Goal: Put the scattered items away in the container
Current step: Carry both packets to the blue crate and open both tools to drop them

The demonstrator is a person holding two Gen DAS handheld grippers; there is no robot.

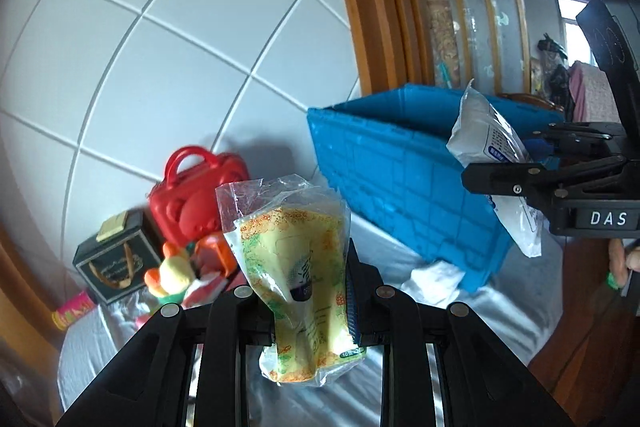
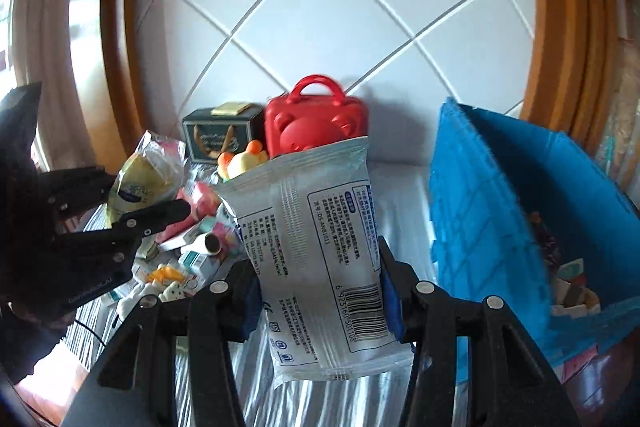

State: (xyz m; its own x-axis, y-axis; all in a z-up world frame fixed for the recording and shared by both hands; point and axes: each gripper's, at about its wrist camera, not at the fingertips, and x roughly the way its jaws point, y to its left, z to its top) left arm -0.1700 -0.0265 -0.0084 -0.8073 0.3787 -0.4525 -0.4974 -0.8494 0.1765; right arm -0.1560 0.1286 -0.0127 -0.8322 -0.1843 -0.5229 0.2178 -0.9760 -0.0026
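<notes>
A yellow tissue pack [image 1: 296, 267] is clamped in the left gripper [image 1: 310, 291], lifted left of the blue crate [image 1: 400, 163]; a white wipes pack [image 2: 320, 259] is gripped by the right gripper [image 2: 320, 291] near it. Slippery film could slide from either grip, or a pack could catch the crate rim. Most of the crate's inside is hidden.

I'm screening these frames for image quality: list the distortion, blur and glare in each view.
Left wrist view: strong fisheye bends the tile wall grout lines and door frame; the window at far right is blown out; the yellow packet is sharp. Right wrist view: same curvature; the blue crate near edge looks smeared; bright glare at the left edge; the white packet print is legible.
</notes>
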